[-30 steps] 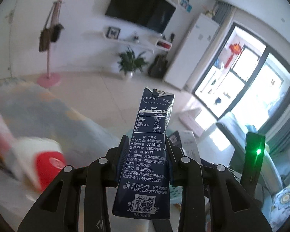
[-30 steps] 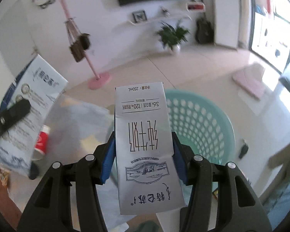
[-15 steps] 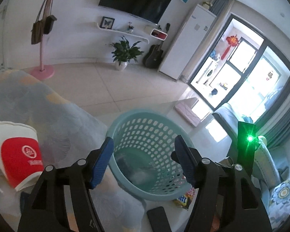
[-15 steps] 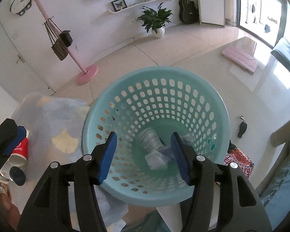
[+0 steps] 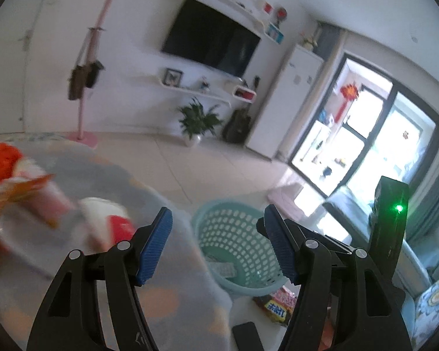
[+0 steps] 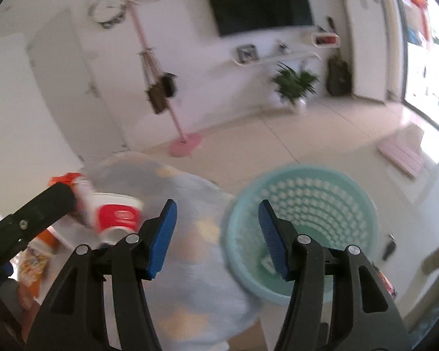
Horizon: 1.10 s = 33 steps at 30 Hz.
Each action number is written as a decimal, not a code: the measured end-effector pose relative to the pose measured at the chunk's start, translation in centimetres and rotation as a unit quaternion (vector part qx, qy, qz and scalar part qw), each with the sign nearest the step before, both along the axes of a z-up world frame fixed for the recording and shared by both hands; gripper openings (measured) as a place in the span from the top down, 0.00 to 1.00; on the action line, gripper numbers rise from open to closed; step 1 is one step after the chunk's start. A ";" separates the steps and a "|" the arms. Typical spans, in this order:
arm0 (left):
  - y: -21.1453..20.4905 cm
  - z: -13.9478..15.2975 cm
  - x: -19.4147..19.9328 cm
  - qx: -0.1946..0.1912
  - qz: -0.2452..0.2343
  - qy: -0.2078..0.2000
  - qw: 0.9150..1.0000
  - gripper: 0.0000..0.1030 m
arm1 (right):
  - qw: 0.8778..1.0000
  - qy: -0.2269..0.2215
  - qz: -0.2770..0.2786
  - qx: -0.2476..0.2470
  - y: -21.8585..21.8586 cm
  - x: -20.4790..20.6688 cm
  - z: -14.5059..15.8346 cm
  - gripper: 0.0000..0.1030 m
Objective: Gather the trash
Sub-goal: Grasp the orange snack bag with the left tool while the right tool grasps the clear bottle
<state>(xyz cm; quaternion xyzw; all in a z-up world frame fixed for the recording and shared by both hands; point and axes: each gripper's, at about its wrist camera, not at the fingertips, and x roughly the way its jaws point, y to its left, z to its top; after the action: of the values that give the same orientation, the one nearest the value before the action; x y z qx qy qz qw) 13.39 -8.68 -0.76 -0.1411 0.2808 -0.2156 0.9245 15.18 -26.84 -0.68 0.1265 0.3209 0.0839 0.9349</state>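
Eyeing the paper cup [image 6: 114, 215] lying on the clothed table [image 5: 166, 301] left of the basket [image 6: 304, 225] | left gripper [image 5: 216, 245], right gripper [image 6: 216, 237] both spread, empty | cup looks light, crushable; we'd pinch its rim gently.

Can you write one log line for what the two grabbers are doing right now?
left gripper: open, empty | right gripper: open, empty | basket: on floor | paper cup: on table
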 end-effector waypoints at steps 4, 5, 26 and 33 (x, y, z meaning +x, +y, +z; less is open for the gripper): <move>4.1 1.0 -3.3 0.013 0.052 -0.019 0.998 0.39 | 0.999 -0.033 0.034 -0.016 3.7 -1.5 1.3 0.47; 5.0 1.2 -4.0 0.018 0.065 -0.020 0.998 0.39 | 0.998 -0.040 0.044 -0.021 4.7 -1.9 1.6 0.47; 26.0 -5.9 -13.0 -0.014 0.259 0.129 0.957 0.32 | 0.985 -0.005 0.164 -0.044 14.6 -0.9 -3.2 0.47; 26.8 -6.9 -12.6 -0.040 0.280 0.141 0.949 0.32 | 0.981 0.005 0.187 -0.044 15.5 0.4 -4.1 0.47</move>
<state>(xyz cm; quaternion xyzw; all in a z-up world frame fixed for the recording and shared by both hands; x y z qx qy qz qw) 0.79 18.17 -7.68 -0.2795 0.3490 0.0627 0.8923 15.54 -11.32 -4.75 0.0231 0.3469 0.2428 0.9056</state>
